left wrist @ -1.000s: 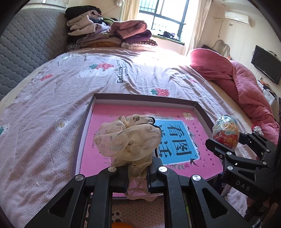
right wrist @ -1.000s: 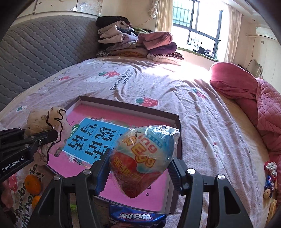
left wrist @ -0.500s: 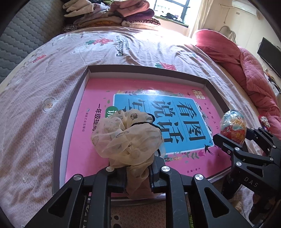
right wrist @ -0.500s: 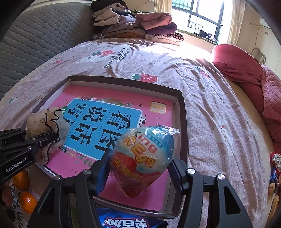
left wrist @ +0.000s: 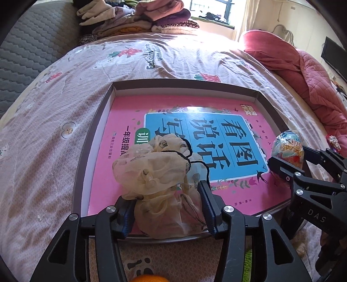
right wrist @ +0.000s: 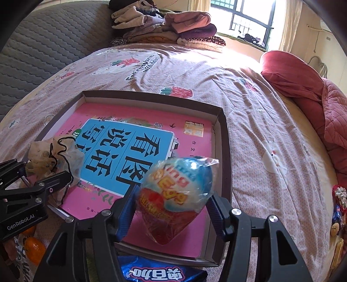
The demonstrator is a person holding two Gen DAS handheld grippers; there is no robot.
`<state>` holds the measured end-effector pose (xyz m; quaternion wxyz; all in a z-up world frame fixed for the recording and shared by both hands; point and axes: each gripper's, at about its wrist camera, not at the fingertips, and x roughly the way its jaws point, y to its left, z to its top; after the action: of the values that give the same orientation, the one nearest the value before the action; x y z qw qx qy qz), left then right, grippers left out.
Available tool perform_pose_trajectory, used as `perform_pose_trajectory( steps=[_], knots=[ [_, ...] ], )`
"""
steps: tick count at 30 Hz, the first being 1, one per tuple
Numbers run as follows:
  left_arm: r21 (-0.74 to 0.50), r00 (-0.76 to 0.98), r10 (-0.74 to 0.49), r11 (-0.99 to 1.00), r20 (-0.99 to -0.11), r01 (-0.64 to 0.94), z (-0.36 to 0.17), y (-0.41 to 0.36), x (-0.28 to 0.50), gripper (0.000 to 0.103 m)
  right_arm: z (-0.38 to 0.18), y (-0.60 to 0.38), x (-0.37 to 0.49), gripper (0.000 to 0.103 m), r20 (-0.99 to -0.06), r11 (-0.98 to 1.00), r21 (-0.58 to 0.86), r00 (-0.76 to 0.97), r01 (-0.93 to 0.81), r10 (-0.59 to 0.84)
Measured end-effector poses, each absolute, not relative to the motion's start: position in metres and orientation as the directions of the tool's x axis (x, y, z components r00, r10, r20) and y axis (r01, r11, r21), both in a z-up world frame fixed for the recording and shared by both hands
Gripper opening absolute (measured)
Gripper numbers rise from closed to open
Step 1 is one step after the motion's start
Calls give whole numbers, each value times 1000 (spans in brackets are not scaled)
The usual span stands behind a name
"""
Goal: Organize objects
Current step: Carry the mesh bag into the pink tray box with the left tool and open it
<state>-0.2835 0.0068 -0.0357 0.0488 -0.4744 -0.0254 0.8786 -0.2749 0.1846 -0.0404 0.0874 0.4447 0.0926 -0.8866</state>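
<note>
Home bedroom: bed under strawberry-print pink sheet [left wrist: 173,58], folded clothes pile [right wrist: 169,30], quilted grey headboard [right wrist: 43,43], curtained window [right wrist: 251,19].

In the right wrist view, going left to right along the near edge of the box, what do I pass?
left gripper → cream mesh pouch → pink book lying in the shallow box → wrapped toy egg between the right gripper fingers → bedsheet → small toys at the far right edge.
</note>
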Motion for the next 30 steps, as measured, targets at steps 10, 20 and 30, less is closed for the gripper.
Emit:
perform_pose_trajectory(
  steps=[10, 20, 30],
  knots=[
    [-174, -592, 157, -984, -791, -29, -8, -6, -271, 59, -18, 194, -274, 67, -773, -977, -42, -627, 208, -100],
    [-182, -603, 169, -982, -780, -40, 5, -5, -264, 67, -13, 194, -272, 67, -773, -975, -27, -623, 220, -119],
    [-175, -630, 147, -984, -763, -19, 14, -11, -268, 67, -1, 191, -266, 67, -741, -973, -23, -657, 229, -137]
  ],
)
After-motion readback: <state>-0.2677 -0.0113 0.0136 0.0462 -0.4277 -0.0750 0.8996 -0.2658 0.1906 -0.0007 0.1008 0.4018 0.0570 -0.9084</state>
